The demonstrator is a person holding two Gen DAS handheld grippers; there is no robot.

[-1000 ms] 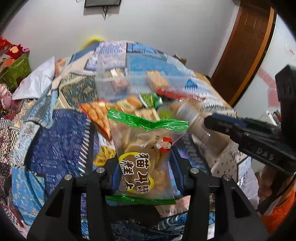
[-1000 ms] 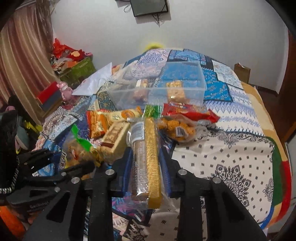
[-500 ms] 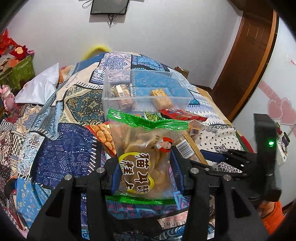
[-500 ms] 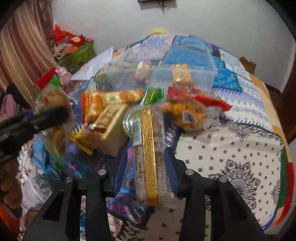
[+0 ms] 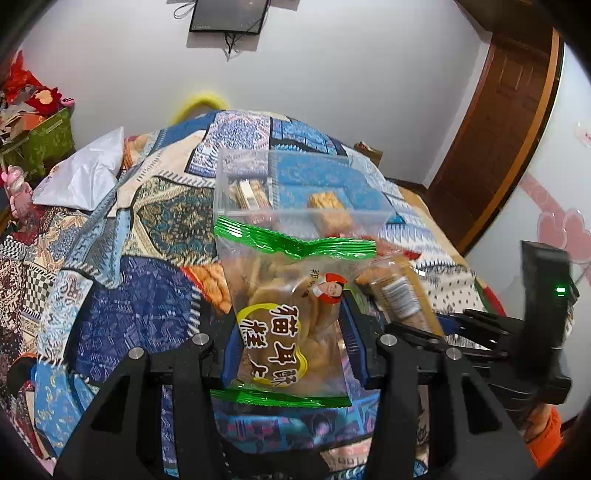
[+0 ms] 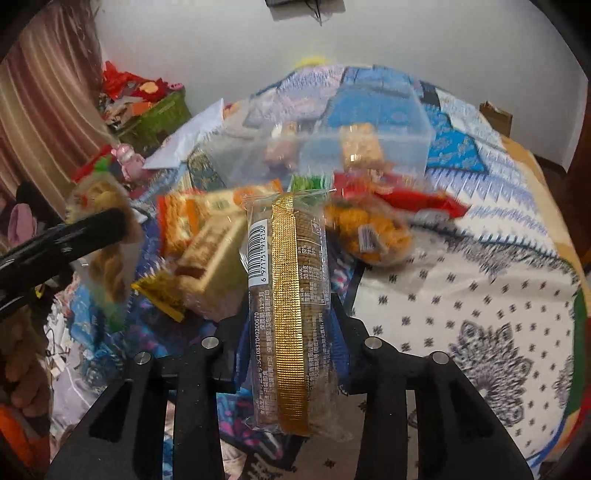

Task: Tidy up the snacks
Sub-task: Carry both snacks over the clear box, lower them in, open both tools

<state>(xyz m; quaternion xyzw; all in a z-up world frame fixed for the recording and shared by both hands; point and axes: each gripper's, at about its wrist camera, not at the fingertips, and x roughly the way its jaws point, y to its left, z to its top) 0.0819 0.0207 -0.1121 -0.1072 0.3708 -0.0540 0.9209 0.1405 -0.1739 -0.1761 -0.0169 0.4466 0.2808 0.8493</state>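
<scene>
L gripper [image 5: 291, 339] & R gripper [image 6: 288, 332] both raised, fingers clamped on packets

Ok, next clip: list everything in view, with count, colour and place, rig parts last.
Clear plastic bin: one, transparent, far on the bed, a few snacks inside.
Green-edged snack bag: one, clear with green seals, held in the left gripper.
Biscuit sleeve: one, clear with gold strip, held in the right gripper.
Loose snack packs: several, orange, red, green, yellow, piled in front of the bin.
Patchwork quilt: one, blue and cream, covering the bed.
Wall screen: one, black, high on the wall.
Door: one, brown, right.
Left gripper: black, jaws closed on the bag.
Right gripper: black, jaws closed on the sleeve.
</scene>
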